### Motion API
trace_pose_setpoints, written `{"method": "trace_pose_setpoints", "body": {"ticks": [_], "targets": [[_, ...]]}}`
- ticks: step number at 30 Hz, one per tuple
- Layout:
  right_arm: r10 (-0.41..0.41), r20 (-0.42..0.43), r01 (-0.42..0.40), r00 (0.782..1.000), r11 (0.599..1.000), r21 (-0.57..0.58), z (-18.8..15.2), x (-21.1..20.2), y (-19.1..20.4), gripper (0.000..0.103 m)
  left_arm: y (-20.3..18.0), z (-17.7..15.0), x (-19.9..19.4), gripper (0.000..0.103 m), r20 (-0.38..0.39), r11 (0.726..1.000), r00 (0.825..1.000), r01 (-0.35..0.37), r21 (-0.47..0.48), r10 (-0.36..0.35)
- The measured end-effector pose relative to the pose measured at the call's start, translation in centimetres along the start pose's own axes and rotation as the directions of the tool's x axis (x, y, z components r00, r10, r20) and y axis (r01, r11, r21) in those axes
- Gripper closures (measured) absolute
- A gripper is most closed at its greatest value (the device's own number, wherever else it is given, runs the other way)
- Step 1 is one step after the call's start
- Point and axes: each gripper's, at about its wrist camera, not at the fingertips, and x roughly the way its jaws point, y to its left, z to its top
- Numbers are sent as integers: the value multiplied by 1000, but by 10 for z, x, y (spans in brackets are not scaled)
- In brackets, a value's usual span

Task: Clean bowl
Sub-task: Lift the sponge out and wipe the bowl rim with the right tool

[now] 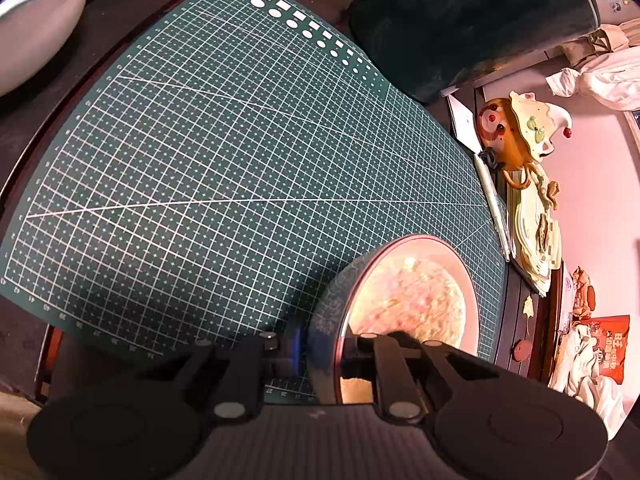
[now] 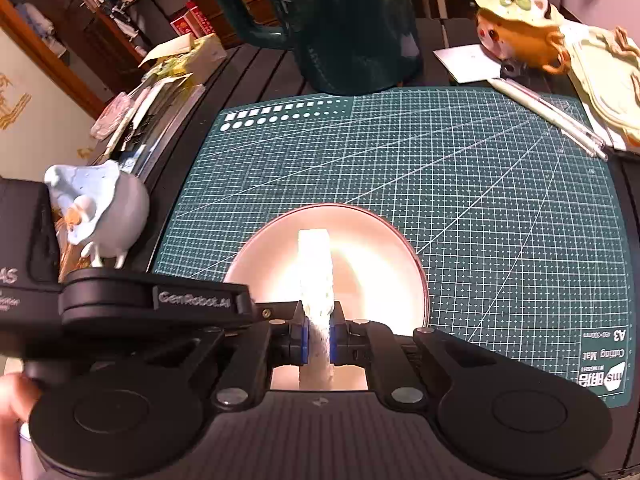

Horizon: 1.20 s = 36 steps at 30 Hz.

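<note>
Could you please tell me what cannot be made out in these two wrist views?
- Bowl interior, right wrist view: glare washes out any dirt.
- Sponge tip: lost in that glare, contact unclear.
- Bowl's near rim, left wrist view: hidden by left gripper.
- Snack packet: cut off.

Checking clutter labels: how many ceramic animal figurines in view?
2. Orange figurine with cream hat, far right of the cutting mat; pale blue figurine at its left edge. Others may hide in background clutter.

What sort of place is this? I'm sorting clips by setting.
Probably a home hobby or craft table, not a kitchen: a green cutting mat covers it, ceramic figurines and pens sit at its edges, and cluttered shelves stand behind.
</note>
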Motion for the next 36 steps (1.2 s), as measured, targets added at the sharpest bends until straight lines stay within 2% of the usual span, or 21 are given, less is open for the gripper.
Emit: {"method": "trace_pose_setpoints", "body": {"ticks": [2,6,9,13,14,16,18,21,24,25,27,29,30,34,36], "targets": [[-87,20,88,996,995,-41,-3,0,5,95,-1,-1,0,87,0,1000,1000,0,-3,0],[-221,95,230,971,968,-103,-7,-11,17,95,0,2,1,87,-3,1000,1000,-3,3,3],[-238,136,254,962,960,-117,-7,-24,22,95,0,2,1,87,-3,1000,1000,-3,2,3],[-215,202,238,956,967,-95,-5,-51,22,95,-1,2,0,87,-1,1000,1000,-6,4,6],[-170,206,192,964,977,-90,-4,-56,20,95,-1,2,0,87,0,1000,1000,-8,5,8],[-41,143,47,989,998,-42,1,-51,11,95,-1,2,0,87,2,1000,1000,-10,6,10],[17,85,-18,996,1000,2,2,-37,5,95,-1,2,0,87,2,1000,1000,-11,5,11],[43,19,-43,999,999,30,0,-13,1,95,-2,2,1,89,4,1000,1000,-15,7,15],[60,-9,-60,998,997,40,1,2,-2,95,-2,2,1,88,5,1000,1000,-15,12,15],[32,-8,-32,999,999,22,1,3,-1,95,-2,2,1,88,5,1000,1000,-15,12,14],[-83,6,83,997,996,-39,-2,1,8,95,-5,2,2,87,7,1000,1000,-15,9,15],[-162,38,165,986,982,-95,-7,-2,19,95,-8,3,4,87,9,1000,1000,-18,8,18],[-216,77,225,973,965,-134,-10,-7,28,95,-9,3,5,87,9,1000,1000,-18,8,18],[-306,202,347,931,913,-216,-16,-24,50,95,-9,3,5,87,9,1000,1000,-18,8,18],[-306,228,355,924,909,-219,-16,-30,52,95,-9,1,5,87,13,1000,1000,-17,0,17]]}}
